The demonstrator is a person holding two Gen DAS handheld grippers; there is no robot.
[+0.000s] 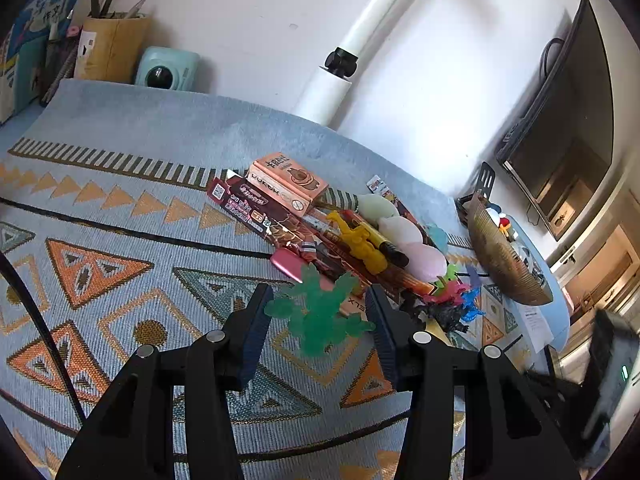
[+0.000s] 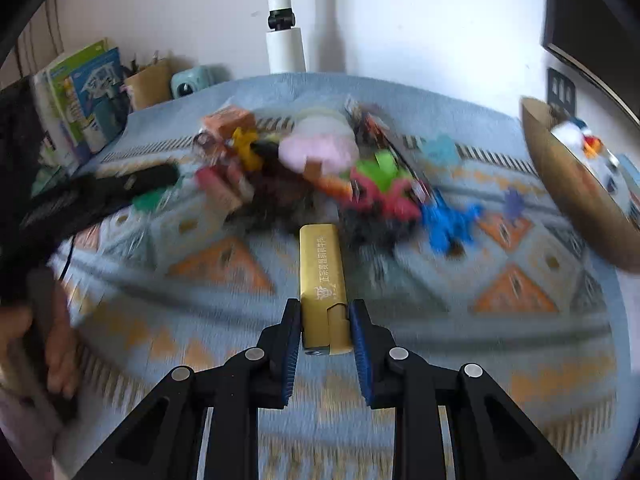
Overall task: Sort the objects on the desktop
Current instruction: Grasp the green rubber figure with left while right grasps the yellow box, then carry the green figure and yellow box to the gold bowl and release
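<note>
Gold box (image 2: 322, 280) | right gripper (image 2: 325, 334) jaws clamped on it | left gripper (image 1: 318, 322) jaws apart around green toy (image 1: 320, 314)

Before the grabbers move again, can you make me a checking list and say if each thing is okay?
1. Right gripper shut on the gold box: ok.
2. Gold box straight between the pads: ok.
3. Left gripper around the green toy: ok.
4. Left pads pressing the green toy: not ok, gaps show on both sides.
5. Wooden bowl has room: cannot tell.
6. Right view sharp enough to aim: not ok, blurred.
</note>
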